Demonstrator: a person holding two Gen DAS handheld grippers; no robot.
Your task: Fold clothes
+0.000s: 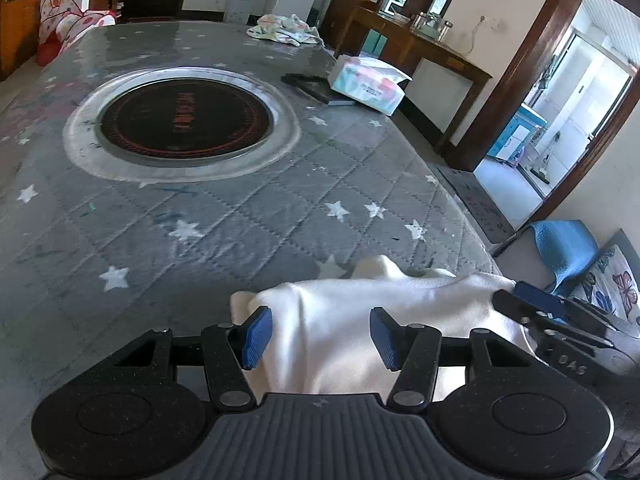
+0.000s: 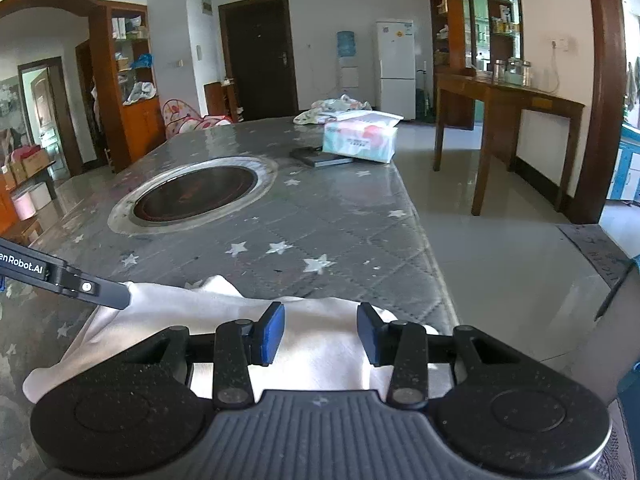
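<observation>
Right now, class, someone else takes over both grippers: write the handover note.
Left gripper: open, pads clear of the cloth, nothing held.
Right gripper: open, nothing held.
White garment: lies bunched at the near edge of the star-patterned table cover, under both grippers.
Patterned garment: crumpled at the far end, beyond the tissue pack.
Done: no neat fold shows.
Left: spread and fold the white garment, then probably the far one.

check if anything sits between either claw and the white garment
Nothing visible does. The white garment lies directly under the open left claw and right claw; the tissue pack sits far up the table.
</observation>
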